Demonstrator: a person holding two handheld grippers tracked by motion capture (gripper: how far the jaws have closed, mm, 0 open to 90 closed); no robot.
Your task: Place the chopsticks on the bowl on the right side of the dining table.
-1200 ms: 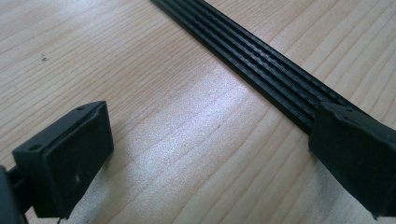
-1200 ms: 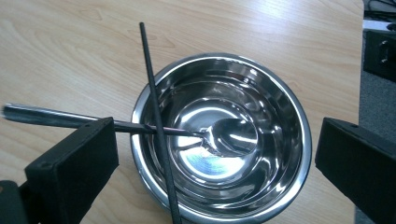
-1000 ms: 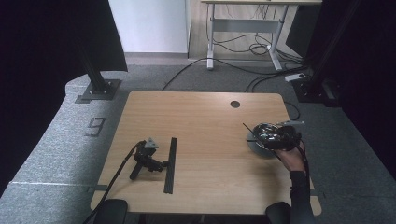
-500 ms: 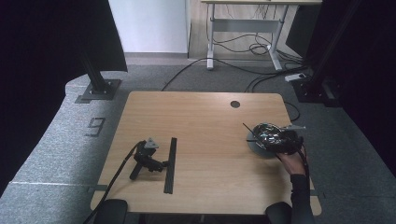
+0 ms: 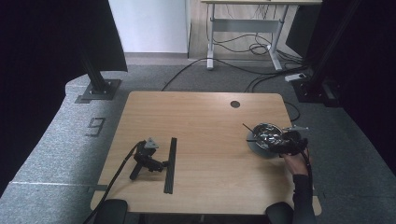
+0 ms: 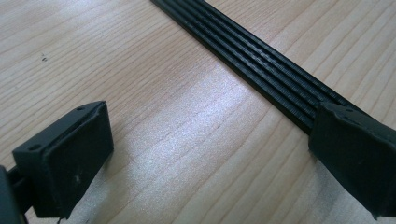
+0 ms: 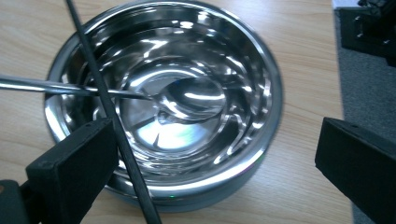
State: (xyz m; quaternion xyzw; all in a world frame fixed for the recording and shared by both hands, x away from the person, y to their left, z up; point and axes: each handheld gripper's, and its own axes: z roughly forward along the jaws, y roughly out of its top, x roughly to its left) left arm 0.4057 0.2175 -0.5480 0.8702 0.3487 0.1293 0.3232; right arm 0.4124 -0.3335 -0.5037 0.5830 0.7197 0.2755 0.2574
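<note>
Two grippers, and I start at the left: my left gripper (image 5: 148, 158) lies on the table (image 5: 205, 116), no hand on it, jaws spread wide with bare wood between them. The ribbed black strip (image 5: 170, 164) lies just beside it to the right, long axis running away from me; in the left gripper view it (image 6: 261, 65) passes under the far jaw tip.

Across to the right: my right gripper (image 7: 215, 177) hangs over the steel bowl (image 7: 163, 107), jaws wide and gripping nothing. In the bowl lies a spoon (image 7: 187, 100), its handle pointing out past the rim. A thin black stick (image 7: 109, 112) crosses the bowl, right by one jaw.

The right hand (image 5: 294, 163) is nearer, so I judge the stick is its next pick: close across its long axis.
</note>
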